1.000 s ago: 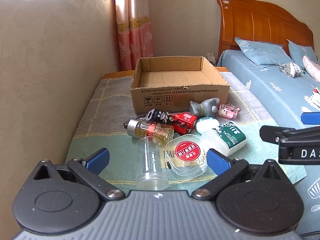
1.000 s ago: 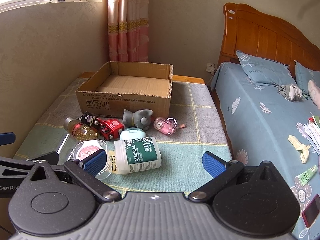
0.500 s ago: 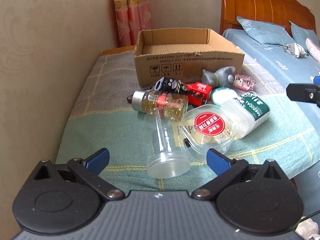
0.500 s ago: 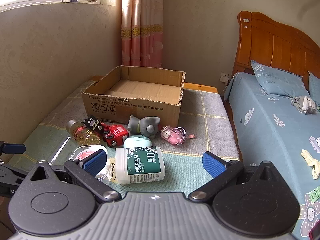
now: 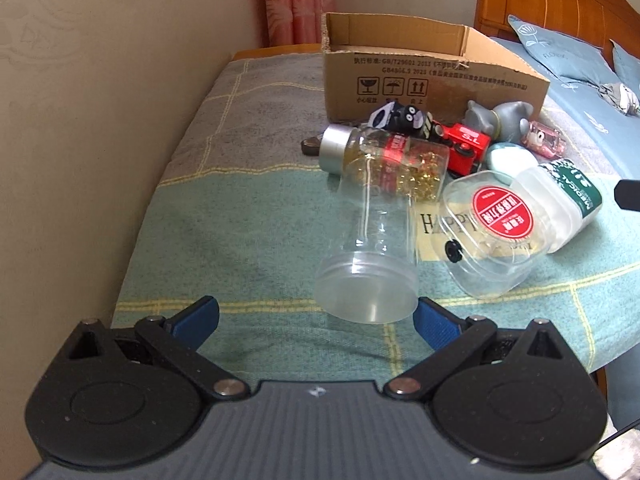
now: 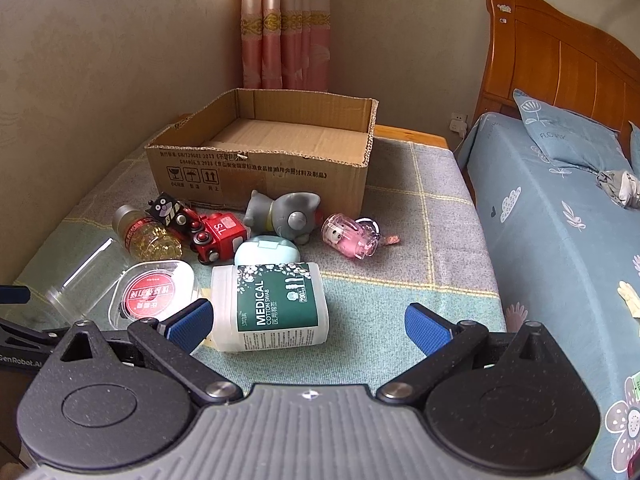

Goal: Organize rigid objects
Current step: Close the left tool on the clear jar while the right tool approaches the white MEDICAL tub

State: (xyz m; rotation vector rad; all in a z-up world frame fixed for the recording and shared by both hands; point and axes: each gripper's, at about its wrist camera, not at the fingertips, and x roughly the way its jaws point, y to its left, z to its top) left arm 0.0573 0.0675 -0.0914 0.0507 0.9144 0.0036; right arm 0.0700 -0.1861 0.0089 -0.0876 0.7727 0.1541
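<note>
Left gripper (image 5: pixel 316 316) now lowered and closer than a second ago, jaws wide apart, framing the open end of the clear jar (image 5: pixel 370 256) lying on the tabletop (image 5: pixel 240 232). Right gripper (image 6: pixel 306 322) also nearer, jaws apart, over the cotton swab box (image 6: pixel 272 304). Cardboard box (image 6: pixel 264 160) empty; first grasp probably imminent.

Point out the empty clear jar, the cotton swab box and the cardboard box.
empty clear jar (image 5: pixel 370 264), left wrist view, on its clear side wall.
cotton swab box (image 6: pixel 276 300), right wrist view, on its green label.
cardboard box (image 6: pixel 280 174), right wrist view, on its printed front wall.
</note>
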